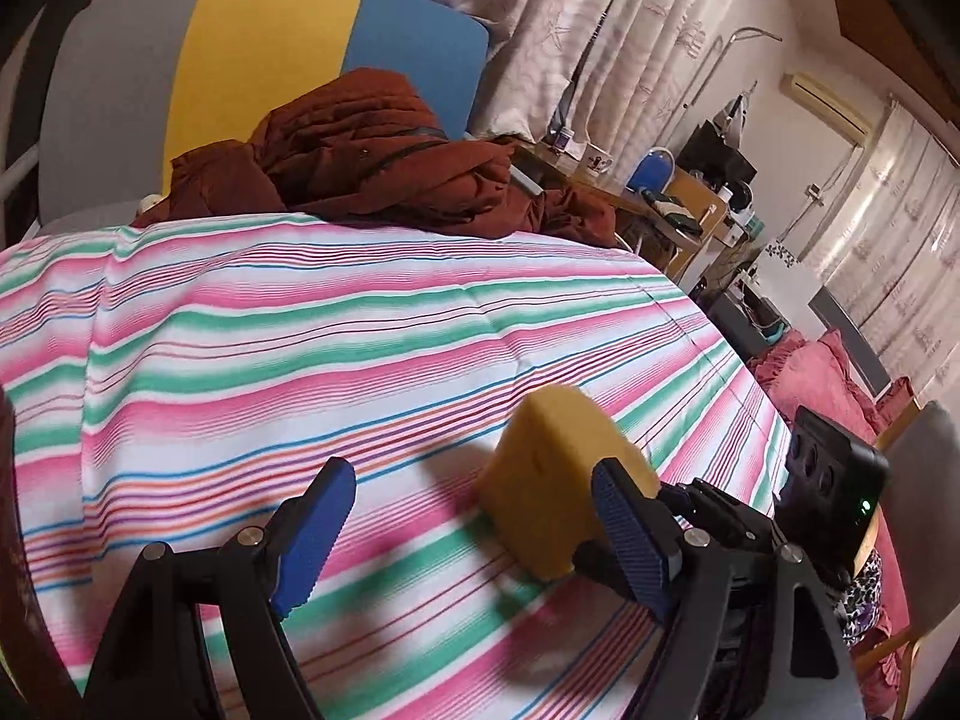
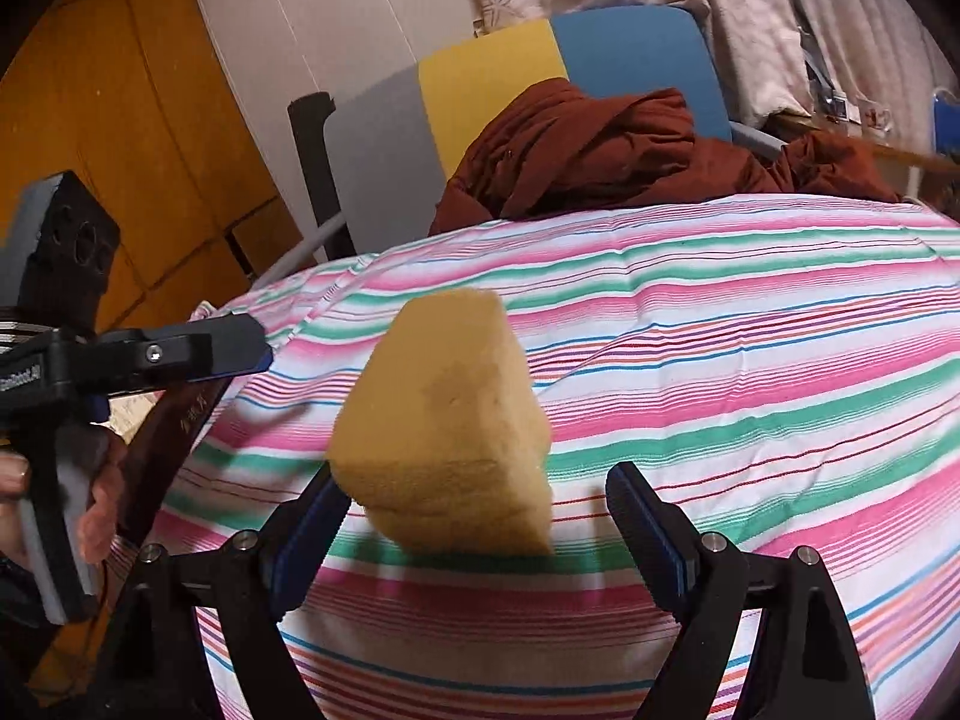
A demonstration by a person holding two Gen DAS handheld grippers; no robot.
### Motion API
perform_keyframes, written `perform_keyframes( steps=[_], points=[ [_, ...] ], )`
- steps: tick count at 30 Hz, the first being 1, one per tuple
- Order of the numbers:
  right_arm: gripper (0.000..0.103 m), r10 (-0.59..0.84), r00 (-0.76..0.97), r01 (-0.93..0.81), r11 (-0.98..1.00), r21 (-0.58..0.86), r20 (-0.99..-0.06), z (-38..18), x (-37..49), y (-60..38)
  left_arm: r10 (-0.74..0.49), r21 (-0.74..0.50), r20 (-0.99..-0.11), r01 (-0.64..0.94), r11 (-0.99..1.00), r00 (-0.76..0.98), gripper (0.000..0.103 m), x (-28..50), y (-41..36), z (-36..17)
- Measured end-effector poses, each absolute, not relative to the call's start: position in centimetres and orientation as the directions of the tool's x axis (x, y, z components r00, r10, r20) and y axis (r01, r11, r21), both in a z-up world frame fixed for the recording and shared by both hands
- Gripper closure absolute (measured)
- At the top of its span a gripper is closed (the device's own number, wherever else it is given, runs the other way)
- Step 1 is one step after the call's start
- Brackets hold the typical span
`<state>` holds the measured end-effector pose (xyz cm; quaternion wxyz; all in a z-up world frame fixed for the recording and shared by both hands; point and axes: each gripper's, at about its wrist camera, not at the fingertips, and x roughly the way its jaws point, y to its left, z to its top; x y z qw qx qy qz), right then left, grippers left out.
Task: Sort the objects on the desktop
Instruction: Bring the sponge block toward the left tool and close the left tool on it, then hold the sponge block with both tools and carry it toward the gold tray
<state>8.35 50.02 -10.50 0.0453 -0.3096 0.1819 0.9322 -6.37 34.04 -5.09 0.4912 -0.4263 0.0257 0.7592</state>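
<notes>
A yellow sponge (image 2: 444, 420) stands tilted on the striped tablecloth (image 2: 750, 390), slightly blurred. It sits between the blue-padded fingers of my right gripper (image 2: 474, 540), which is open; its lower left corner is against the left pad, and a gap shows at the right pad. In the left wrist view the sponge (image 1: 558, 480) lies just beyond the right fingertip of my left gripper (image 1: 474, 534), which is open with nothing between its pads. The right gripper's black camera housing (image 1: 834, 468) shows behind the sponge. One finger of my left gripper (image 2: 228, 348) points in from the left.
A heap of rust-brown clothing (image 1: 372, 162) lies at the table's far edge, before a chair back (image 1: 264, 54) in grey, yellow and blue. A cluttered side table (image 1: 678, 192) and pink bedding (image 1: 816, 372) are at the right. A hand (image 2: 96, 516) holds the left gripper.
</notes>
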Motion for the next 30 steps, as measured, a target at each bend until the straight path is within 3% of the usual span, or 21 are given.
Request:
perform_keyframes(
  steps=[5, 9, 12, 15, 22, 30],
  points=[
    [0.016, -0.026, -0.804, -0.167, -0.949, 0.268, -0.595, -10.1, 7.9, 48.8, 0.724, -0.39, -0.679, -0.777, -0.494, -0.12, 0.02, -6.5, 36.1, -5.1],
    [0.028, -0.021, -0.801, -0.138, -0.966, 0.219, -0.599, -9.9, 7.4, 47.4, 0.714, -0.376, -0.692, -0.792, -0.481, -0.105, 0.02, -6.2, 38.1, -5.2],
    [0.031, 0.008, -0.788, -0.149, -0.973, 0.179, -0.616, -10.1, 7.1, 46.8, 0.704, -0.36, -0.705, -0.812, -0.459, -0.085, 0.02, -5.6, 39.6, -5.3],
    [0.039, 0.031, -0.782, -0.168, -0.972, 0.162, -0.623, -10.2, 7.1, 46.7, 0.688, -0.353, -0.723, -0.821, -0.448, -0.065, 0.024, -5.2, 40.8, -5.9],
    [0.045, 0.007, -0.788, -0.174, -0.962, 0.212, -0.616, -10.6, 7.7, 47.6, 0.698, -0.378, -0.715, -0.815, -0.439, -0.044, 0.039, -4.7, 40.9, -7.4],
    [0.047, 0.039, -0.771, -0.152, -0.981, 0.124, -0.635, -10.4, 7.6, 45.6, 0.702, -0.296, -0.698, -0.834, -0.467, -0.145, 0.041, -2.7, 38.1, -6.3]
  ],
)
